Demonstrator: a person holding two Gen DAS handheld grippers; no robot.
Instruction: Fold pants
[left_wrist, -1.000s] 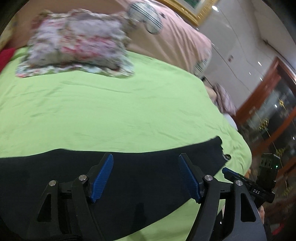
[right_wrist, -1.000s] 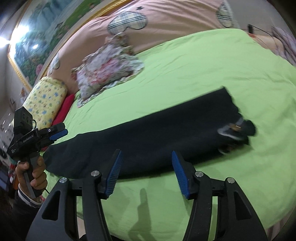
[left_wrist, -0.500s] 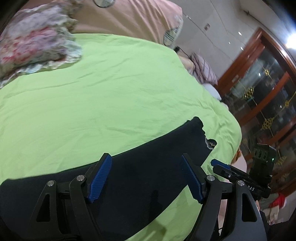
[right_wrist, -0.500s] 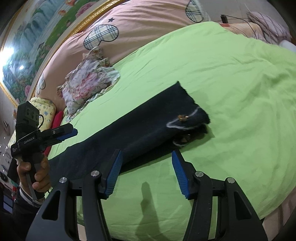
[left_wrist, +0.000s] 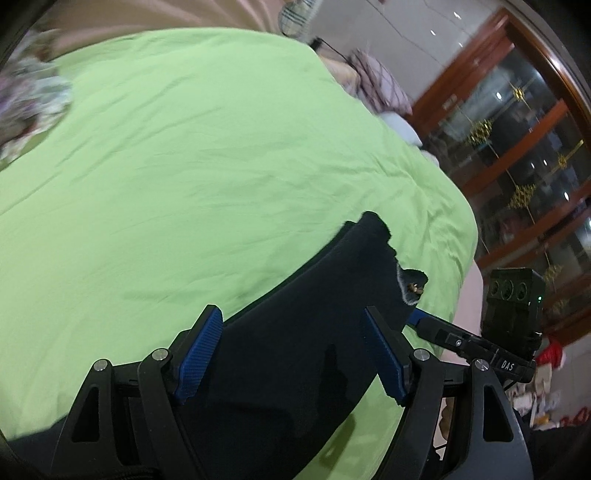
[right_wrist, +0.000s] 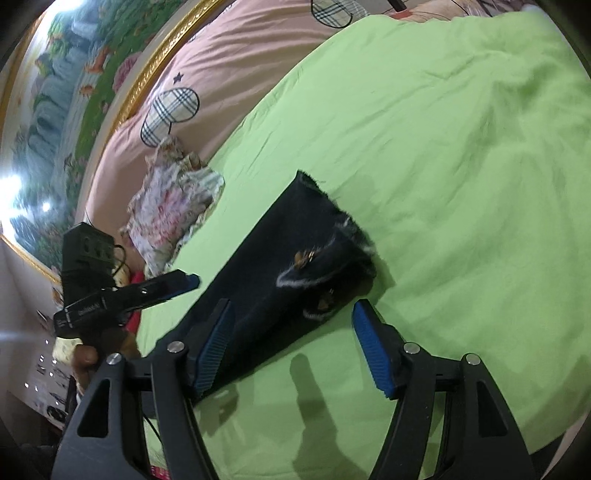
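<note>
Both ribbed blue tongs, left (left_wrist: 291, 354) and right (right_wrist: 291, 347), gape wide over dark folded pants (right_wrist: 280, 258).

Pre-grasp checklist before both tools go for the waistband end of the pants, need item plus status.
1. Dark navy cloth pants lying flat in a long strip on the light green bedsheet: ok.
2. Waistband end with brass button in view and uncovered: ok.
3. Left tool open, nothing between its blue pads: ok.
4. Right tool open, its jaws have just been opening, nothing gripped: ok.
5. Floral cushion apart from the pants: ok.
6. Far leg end of the pants lying straight: cannot tell, out of view.
</note>
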